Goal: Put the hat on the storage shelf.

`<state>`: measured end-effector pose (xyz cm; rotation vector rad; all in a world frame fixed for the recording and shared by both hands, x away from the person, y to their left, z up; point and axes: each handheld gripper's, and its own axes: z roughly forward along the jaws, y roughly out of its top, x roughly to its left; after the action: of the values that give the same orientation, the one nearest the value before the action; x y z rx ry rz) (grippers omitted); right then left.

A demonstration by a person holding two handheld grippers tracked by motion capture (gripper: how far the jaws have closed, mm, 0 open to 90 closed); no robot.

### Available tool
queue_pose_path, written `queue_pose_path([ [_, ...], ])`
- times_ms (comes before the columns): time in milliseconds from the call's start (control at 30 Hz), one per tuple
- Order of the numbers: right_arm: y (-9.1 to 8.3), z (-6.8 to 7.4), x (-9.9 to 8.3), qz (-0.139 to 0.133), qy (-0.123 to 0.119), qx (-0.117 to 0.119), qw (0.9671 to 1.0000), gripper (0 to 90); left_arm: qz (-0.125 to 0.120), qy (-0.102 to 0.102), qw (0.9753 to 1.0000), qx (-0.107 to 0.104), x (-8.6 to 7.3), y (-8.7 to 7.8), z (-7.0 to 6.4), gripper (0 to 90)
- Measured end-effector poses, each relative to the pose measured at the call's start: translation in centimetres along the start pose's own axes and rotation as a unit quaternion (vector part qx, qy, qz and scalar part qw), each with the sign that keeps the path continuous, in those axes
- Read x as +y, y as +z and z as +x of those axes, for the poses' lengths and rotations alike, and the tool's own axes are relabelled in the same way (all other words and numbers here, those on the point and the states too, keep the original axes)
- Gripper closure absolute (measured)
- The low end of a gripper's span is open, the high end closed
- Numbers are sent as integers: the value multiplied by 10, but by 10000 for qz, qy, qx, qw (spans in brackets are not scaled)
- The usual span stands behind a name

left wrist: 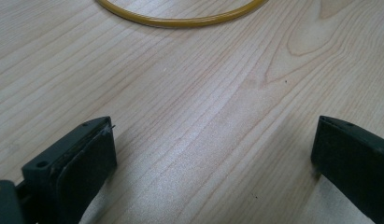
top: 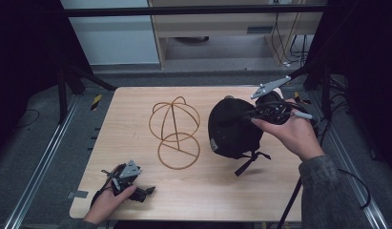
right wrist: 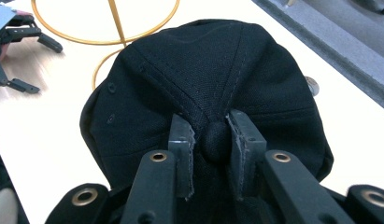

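A black cap point(top: 232, 129) lies on the right half of the wooden table point(top: 136, 191), its strap trailing toward the front. My right gripper point(top: 253, 114) is shut on the cap point(right wrist: 203, 84) at its crown, the two jaws pinching the top button point(right wrist: 216, 140). A gold wire hat stand point(top: 174, 133) stands at the table's middle, left of the cap. My left gripper point(top: 148, 192) rests near the front left corner, open, with bare wood between its jaws. The left gripper point(left wrist: 213, 154) faces the stand's ring base point(left wrist: 180, 18), well short of it.
The table's front edge runs just below the left hand point(top: 105, 205). Metal rails point(top: 41, 157) flank the table on both sides. A dark frame bar point(top: 193, 10) crosses the back, with cables point(top: 289, 47) on the floor behind.
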<state>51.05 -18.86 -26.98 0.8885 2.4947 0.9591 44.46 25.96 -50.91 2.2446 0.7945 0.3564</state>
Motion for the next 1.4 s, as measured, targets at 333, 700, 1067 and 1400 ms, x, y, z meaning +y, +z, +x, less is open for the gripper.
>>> queue_pose_path([
  [333, -5, 1, 3, -254, 93, -60, 9996, 735, -2, -6, 10000, 17, 0, 0, 0, 0],
  [700, -20, 10, 18, -582, 20, -174, 9982, 734, 3, -42, 10000, 58, -2, -2, -2, 0],
  [1067, -35, 23, 36, -923, -128, -335, 9951, 735, 9, -44, 10000, 54, -2, -2, -2, 0],
  [1400, -44, 31, 52, -1184, -233, -470, 9916, 735, 1, -46, 10000, 59, -2, -2, -2, 0],
])
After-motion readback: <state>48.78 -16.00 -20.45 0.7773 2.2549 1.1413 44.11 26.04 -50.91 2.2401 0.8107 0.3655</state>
